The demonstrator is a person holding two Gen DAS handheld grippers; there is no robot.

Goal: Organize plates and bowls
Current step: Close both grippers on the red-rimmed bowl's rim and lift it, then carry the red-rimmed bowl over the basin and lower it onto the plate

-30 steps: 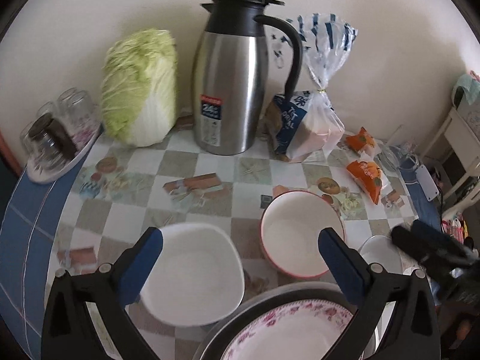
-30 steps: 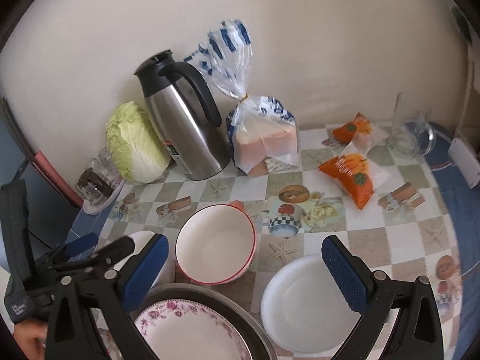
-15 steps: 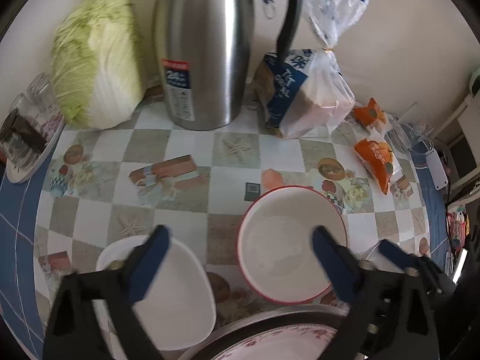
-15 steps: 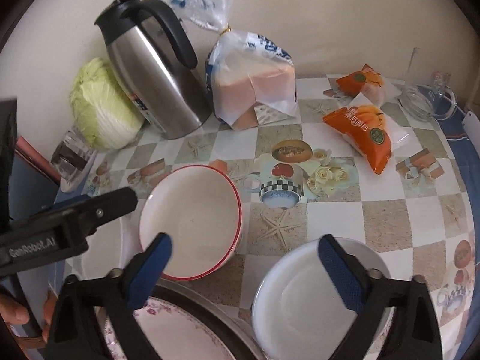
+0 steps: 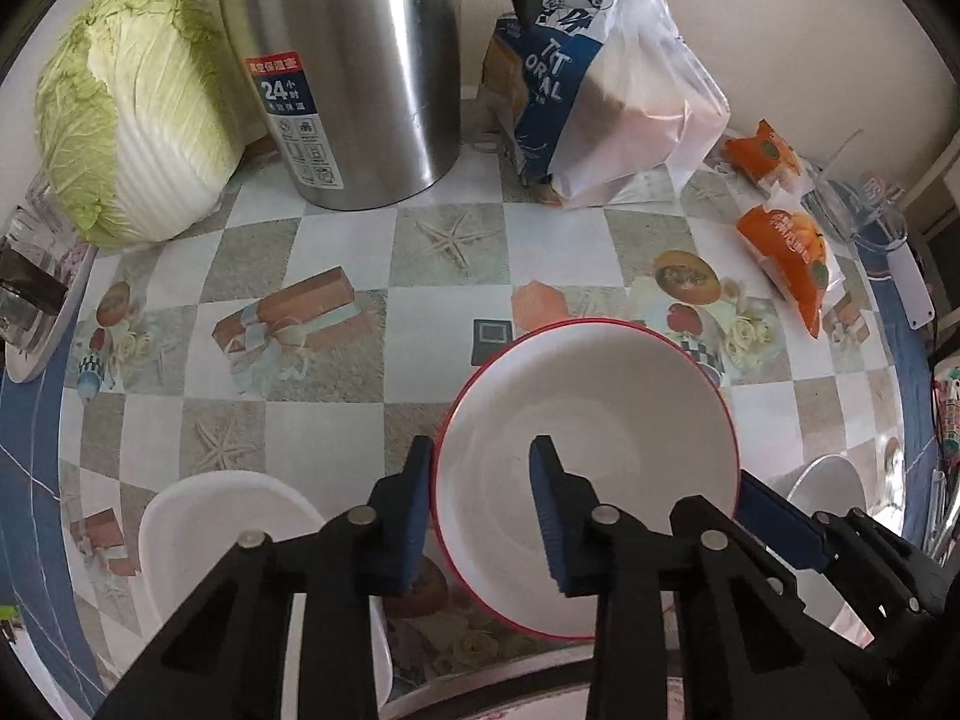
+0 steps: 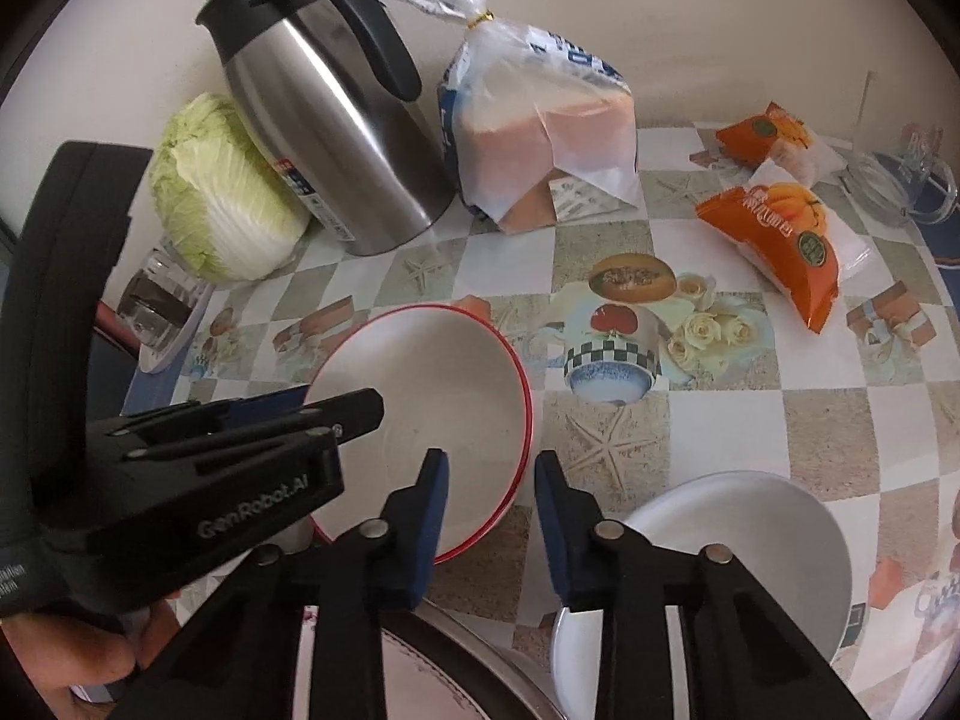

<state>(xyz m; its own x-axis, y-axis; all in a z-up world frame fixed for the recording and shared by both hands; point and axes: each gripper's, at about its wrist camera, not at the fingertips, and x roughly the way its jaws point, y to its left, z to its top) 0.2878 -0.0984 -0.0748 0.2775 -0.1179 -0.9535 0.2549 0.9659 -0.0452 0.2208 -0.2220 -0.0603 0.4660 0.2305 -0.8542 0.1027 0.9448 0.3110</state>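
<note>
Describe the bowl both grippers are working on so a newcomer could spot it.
Start at the steel thermos by the wall and come forward across the checkered tablecloth. The red-rimmed bowl sits there; the other white dishes nearby lack that red edge.
</note>
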